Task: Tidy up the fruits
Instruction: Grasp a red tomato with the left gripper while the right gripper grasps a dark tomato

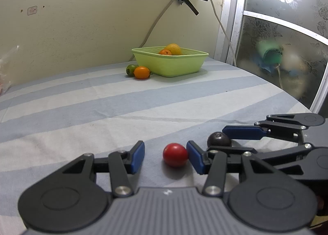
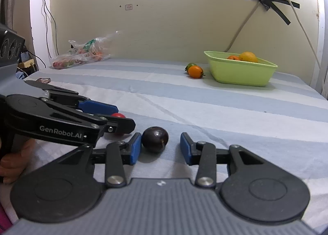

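Note:
My left gripper (image 1: 165, 156) is open around a small red fruit (image 1: 175, 154) on the striped cloth; the fruit rests against the right pad. My right gripper (image 2: 161, 146) is open around a dark purple fruit (image 2: 155, 139), which touches the left pad. The two grippers sit side by side; the dark fruit (image 1: 219, 139) shows in the left wrist view too. A light green basket (image 1: 170, 61) (image 2: 242, 71) at the back holds a yellow fruit (image 1: 174, 48) and a small orange one (image 1: 165, 52). An orange fruit (image 1: 141, 72) and a green fruit (image 1: 131, 69) lie just left of it.
A clear plastic bag (image 2: 82, 54) with produce lies at the back left by the wall. Cables (image 1: 217, 17) hang down the wall behind the basket. A frosted glass door (image 1: 287, 30) bounds the right side. The striped cloth (image 1: 102, 101) covers the whole surface.

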Available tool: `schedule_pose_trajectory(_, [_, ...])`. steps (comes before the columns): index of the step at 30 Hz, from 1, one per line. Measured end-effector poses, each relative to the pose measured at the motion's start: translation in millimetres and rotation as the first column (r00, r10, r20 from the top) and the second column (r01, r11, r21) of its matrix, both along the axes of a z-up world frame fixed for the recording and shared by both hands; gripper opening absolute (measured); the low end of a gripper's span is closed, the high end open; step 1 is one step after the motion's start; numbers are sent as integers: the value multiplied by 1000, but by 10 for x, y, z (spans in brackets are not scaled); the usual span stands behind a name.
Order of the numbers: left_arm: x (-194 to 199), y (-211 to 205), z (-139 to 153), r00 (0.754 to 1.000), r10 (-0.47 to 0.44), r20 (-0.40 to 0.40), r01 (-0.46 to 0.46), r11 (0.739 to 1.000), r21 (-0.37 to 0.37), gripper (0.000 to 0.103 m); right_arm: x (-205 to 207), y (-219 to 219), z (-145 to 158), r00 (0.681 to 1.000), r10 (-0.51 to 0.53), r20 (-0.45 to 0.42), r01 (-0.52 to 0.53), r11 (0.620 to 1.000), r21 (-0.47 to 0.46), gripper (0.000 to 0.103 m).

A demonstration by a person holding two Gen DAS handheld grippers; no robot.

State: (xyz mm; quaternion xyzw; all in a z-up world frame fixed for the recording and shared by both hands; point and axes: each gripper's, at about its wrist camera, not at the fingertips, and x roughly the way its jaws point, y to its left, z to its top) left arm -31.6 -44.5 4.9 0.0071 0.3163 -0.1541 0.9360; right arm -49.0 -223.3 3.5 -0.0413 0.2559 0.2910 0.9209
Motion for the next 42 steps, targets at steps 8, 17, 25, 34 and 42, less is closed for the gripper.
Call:
schedule_pose_trajectory(8, [-3, 3, -2, 1000, 1, 1, -1, 1000, 2, 46, -15, 0, 3, 1000, -17, 12, 17, 1000, 0, 44])
schedule_pose_trajectory(17, [-7, 11, 2, 1000, 8, 0, -8, 1000, -5, 46, -6, -10, -1, 1000, -22, 11, 22, 1000, 5, 44])
schedule_pose_trajectory(25, [-34, 15, 3, 1000, 13, 0, -13, 1000, -9, 47, 4, -17, -2, 1000, -16, 11, 16, 1000, 5, 44])
schedule_pose_trajectory(34, [-20, 63, 7, 1000, 1, -6, -1, 1000, -18, 48, 11, -34, -2, 1000, -13, 17, 13, 1000, 4, 44])
schedule_pose_trajectory(42, [-184, 58, 9, 999, -33, 6, 33, 999, 0, 46, -49, 67, -17, 999, 16, 33, -14, 999, -51, 38])
